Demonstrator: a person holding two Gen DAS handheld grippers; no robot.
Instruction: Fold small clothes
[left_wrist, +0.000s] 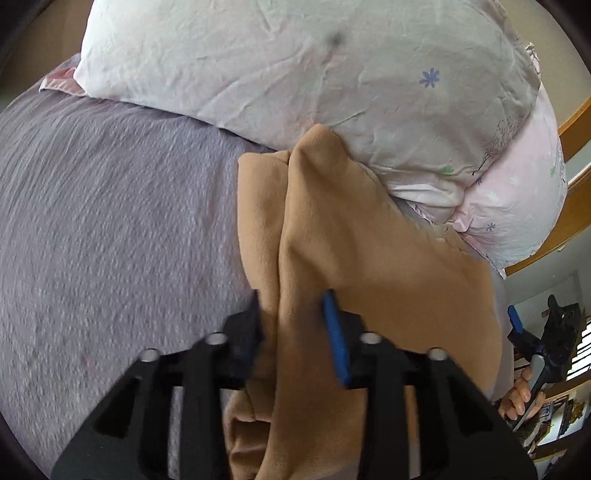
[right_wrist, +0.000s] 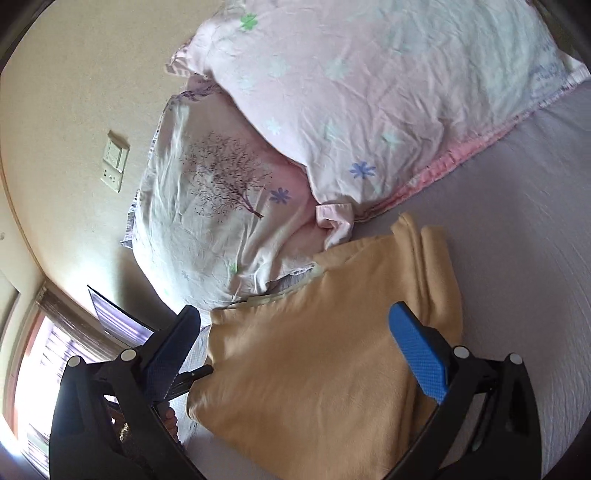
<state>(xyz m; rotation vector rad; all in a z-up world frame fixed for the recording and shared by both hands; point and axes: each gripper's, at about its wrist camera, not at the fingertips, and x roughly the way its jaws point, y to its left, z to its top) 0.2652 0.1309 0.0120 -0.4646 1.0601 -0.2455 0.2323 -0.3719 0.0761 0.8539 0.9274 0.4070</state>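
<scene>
A tan garment (left_wrist: 362, 236) lies on the lilac bedsheet (left_wrist: 110, 221), its far end against the pillows. In the left wrist view a raised fold of it runs between the fingers of my left gripper (left_wrist: 295, 317), whose jaws stand a small way apart around the cloth. In the right wrist view the same garment (right_wrist: 314, 350) lies folded and flat. My right gripper (right_wrist: 295, 347) hovers over it, wide open and empty. The right gripper also shows at the far right of the left wrist view (left_wrist: 535, 339), in a hand.
Two pale floral pillows (right_wrist: 332, 92) are stacked at the head of the bed, touching the garment's far edge. A wall with a light switch (right_wrist: 114, 158) and a window (right_wrist: 44, 362) lie beyond. A wooden frame (left_wrist: 569, 155) edges the bed.
</scene>
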